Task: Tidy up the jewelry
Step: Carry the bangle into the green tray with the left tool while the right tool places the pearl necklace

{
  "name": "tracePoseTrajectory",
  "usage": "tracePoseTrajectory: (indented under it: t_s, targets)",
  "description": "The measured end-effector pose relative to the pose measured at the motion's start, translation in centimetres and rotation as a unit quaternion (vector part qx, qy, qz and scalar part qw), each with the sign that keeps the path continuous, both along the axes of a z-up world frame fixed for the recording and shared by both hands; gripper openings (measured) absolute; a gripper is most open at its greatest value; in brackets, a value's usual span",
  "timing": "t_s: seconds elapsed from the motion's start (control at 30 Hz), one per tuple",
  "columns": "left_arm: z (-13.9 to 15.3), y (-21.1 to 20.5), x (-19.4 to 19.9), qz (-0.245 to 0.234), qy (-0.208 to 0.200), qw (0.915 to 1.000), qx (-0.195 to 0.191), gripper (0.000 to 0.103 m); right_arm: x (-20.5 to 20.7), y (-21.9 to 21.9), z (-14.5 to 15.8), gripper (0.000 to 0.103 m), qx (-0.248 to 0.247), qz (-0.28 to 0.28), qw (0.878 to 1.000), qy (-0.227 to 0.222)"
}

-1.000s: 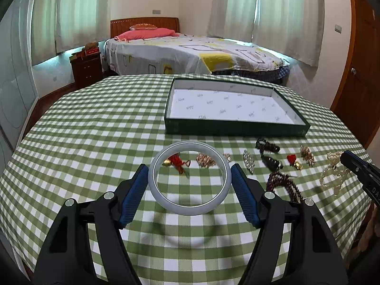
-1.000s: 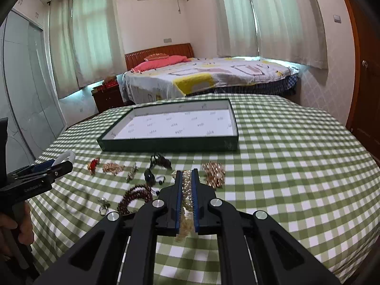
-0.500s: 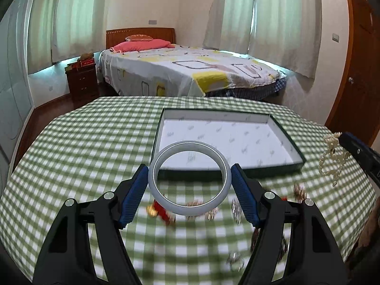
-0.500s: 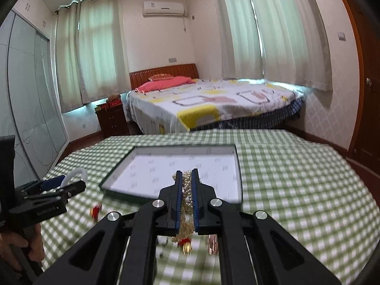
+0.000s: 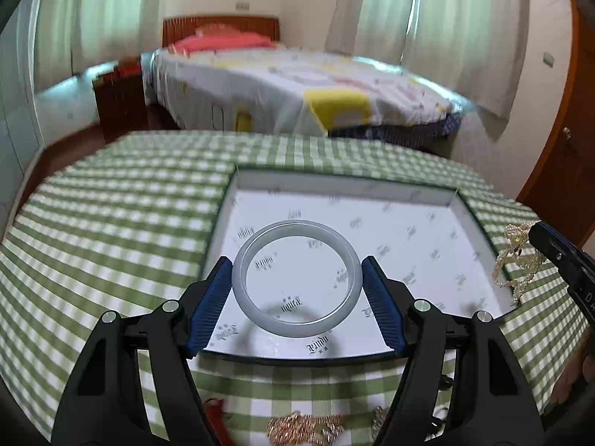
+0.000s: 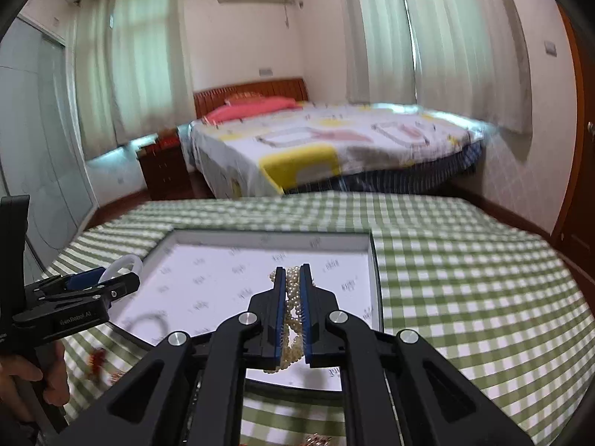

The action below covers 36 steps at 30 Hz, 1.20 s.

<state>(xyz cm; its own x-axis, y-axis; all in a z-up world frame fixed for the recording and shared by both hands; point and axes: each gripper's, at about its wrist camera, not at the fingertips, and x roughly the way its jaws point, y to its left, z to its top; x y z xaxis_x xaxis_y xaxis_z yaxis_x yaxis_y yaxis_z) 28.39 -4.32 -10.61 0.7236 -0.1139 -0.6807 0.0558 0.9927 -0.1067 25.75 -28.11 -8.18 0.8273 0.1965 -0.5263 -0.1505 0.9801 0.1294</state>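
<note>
Left hand-held gripper (image 5: 296,291): clamped wide on pale jade bangle (image 5: 296,277), suspended above near-left part of white-lined tray (image 5: 427,245). Right hand-held gripper (image 6: 290,314): narrow, pinching pearl necklace (image 6: 292,306), suspended above near-right part of same tray. Below both, on green checked tabletop (image 5: 111,230): gold chain (image 5: 303,427), blurred.

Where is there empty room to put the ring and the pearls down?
The whole white floor of the green tray is bare, wall to wall. The checked cloth left of it is bare too. In front of the tray it is crowded: the gold chain and other pieces lie there.
</note>
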Motion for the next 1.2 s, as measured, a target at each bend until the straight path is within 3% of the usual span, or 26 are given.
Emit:
tracePoseTrajectory:
  t_s: [0.2,0.43,0.57,0.63,0.7,0.93,1.2]
  targets:
    - [-2.6,-0.1,2.1,-0.002,0.038,0.9993,0.007,0.069,2.1,-0.4,-3.5,0.008,-0.010,-0.009,0.998,0.063]
    - [-4.6,-0.6,3.0,-0.006,0.071,0.9974,0.011,0.069,2.6,-0.8,-5.4,0.008,-0.014,-0.015,0.994,0.103]
    - [-4.9,-0.8,2.9,-0.006,0.061,0.9979,0.020,0.070,2.8,-1.0,-5.8,0.016,-0.015,-0.017,0.994,0.109]
    - [-5.0,-0.9,3.0,-0.005,0.064,0.9978,0.020,0.073,2.7,-1.3,-5.9,0.034,-0.011,-0.022,0.994,0.109]
    - [-5.0,-0.9,2.9,-0.009,0.063,0.9979,0.016,0.078,2.7,-1.6,-5.9,0.039,-0.004,-0.024,0.994,0.109]
    - [-3.4,-1.5,1.8,-0.017,0.033,0.9991,0.022,0.085,1.4,-1.4,-4.5,0.041,-0.003,-0.026,0.995,0.092]
    - [0.0,-0.9,-3.9,-0.012,-0.033,0.9991,0.022,0.086,-3.7,0.4,-1.9,0.043,-0.005,-0.020,0.999,0.050]
